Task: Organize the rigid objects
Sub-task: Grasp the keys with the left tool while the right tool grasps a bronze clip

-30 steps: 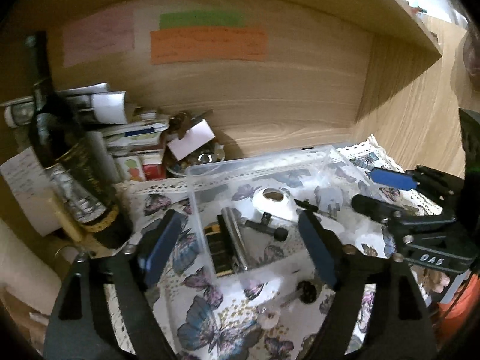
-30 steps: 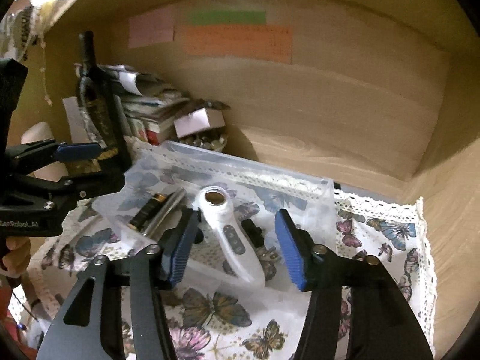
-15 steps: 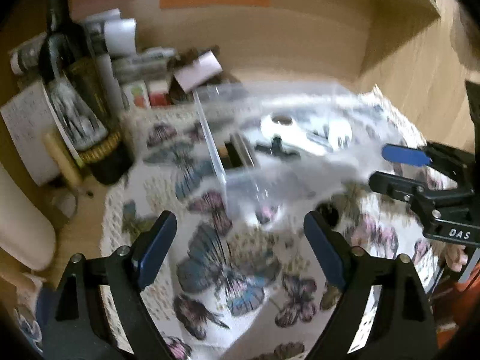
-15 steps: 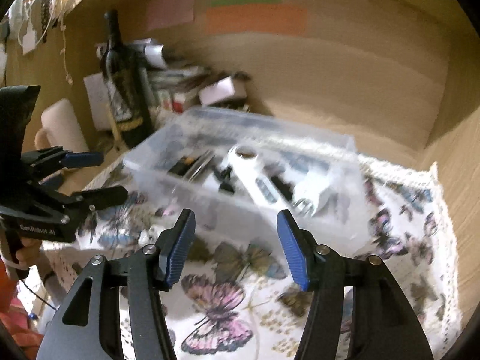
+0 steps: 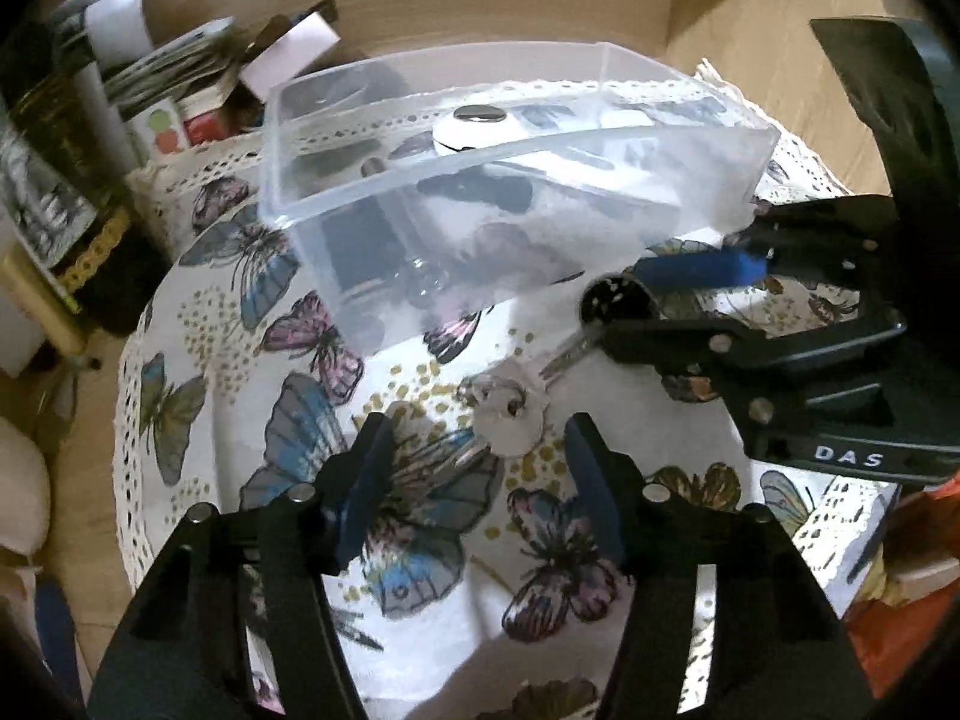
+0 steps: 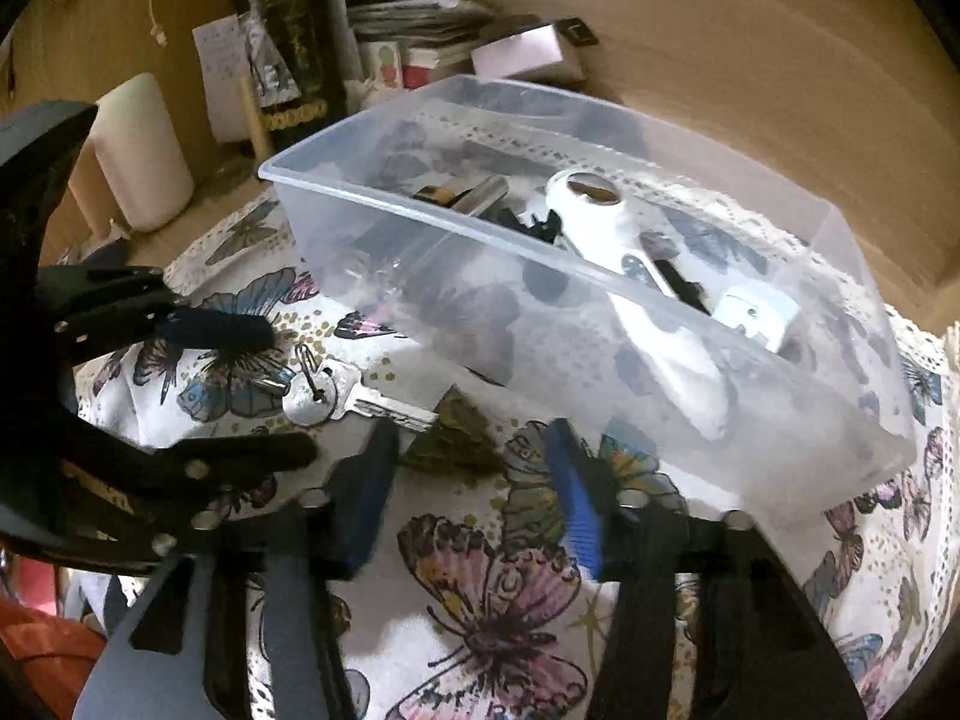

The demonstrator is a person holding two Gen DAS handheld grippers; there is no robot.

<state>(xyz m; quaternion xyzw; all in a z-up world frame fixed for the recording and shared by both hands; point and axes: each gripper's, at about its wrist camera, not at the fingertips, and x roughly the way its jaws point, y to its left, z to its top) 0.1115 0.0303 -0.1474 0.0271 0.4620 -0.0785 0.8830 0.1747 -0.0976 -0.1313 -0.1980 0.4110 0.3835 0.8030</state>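
Note:
A silver key (image 5: 510, 417) with a paper clip lies on the butterfly cloth (image 5: 240, 330), just ahead of my open left gripper (image 5: 480, 468). It also shows in the right wrist view (image 6: 336, 399), left of my open right gripper (image 6: 474, 480). A second key with a round black head (image 5: 609, 300) lies between the open fingers of the right gripper (image 5: 654, 300) in the left wrist view. The clear plastic box (image 6: 600, 252) behind holds a white tool (image 6: 600, 210), a battery, a metal piece and dark parts. In the right wrist view my left gripper (image 6: 282, 390) straddles the silver key.
A dark wine bottle (image 6: 288, 42), a stack of papers and small boxes (image 6: 420, 30) and a white cylinder (image 6: 141, 150) stand at the back left on the wooden shelf. The wooden back wall rises right behind the box.
Both grippers have pulled back from over the box and dropped low to the cloth in front of it. The two keys now lie at the fingertips. Both stay open.

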